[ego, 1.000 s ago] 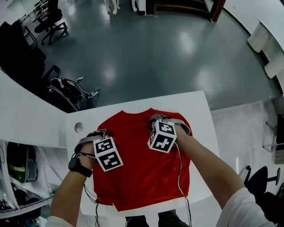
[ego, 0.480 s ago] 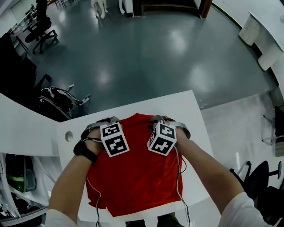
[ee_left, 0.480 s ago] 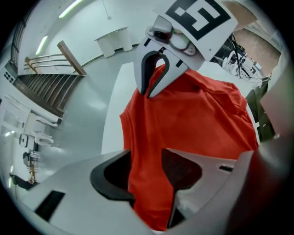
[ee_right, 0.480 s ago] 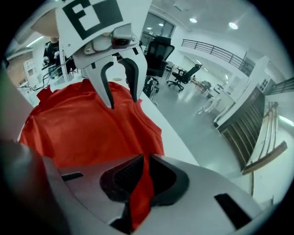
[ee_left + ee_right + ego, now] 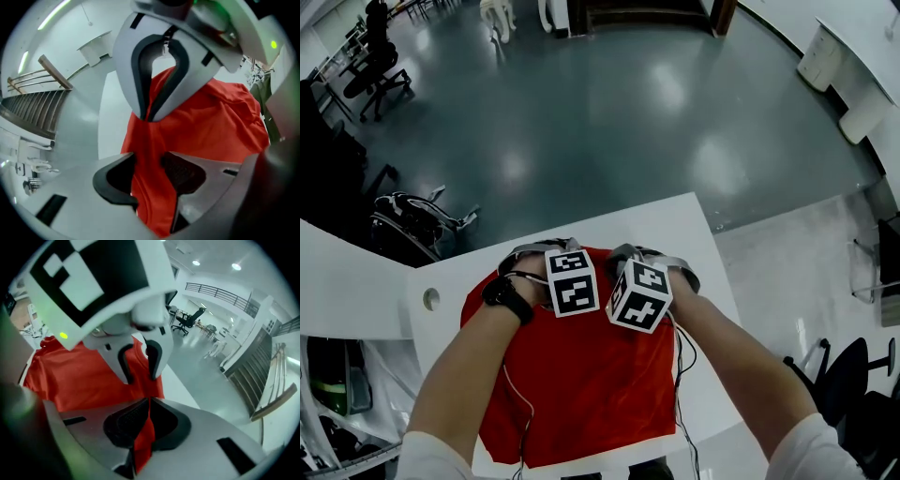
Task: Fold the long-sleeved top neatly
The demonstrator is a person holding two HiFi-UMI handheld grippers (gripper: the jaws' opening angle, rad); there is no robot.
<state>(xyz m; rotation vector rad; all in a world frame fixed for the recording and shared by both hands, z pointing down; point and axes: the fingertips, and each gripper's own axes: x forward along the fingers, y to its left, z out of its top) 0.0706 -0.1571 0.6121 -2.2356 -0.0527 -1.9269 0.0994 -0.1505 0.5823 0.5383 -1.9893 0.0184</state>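
A white table [image 5: 680,225] stands on a glossy grey floor [image 5: 609,122], office chairs [image 5: 380,70] beyond.

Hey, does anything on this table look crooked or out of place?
The red top lies uneven on the white table: its left side bulges outward, the right runs straight, and the hem seems to hang over the near edge.

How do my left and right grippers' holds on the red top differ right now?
The left gripper clamps a thick bunch of the top, jaws well apart; the right gripper pinches a thin fold, jaws almost together. Both hold the top near its far edge, side by side.
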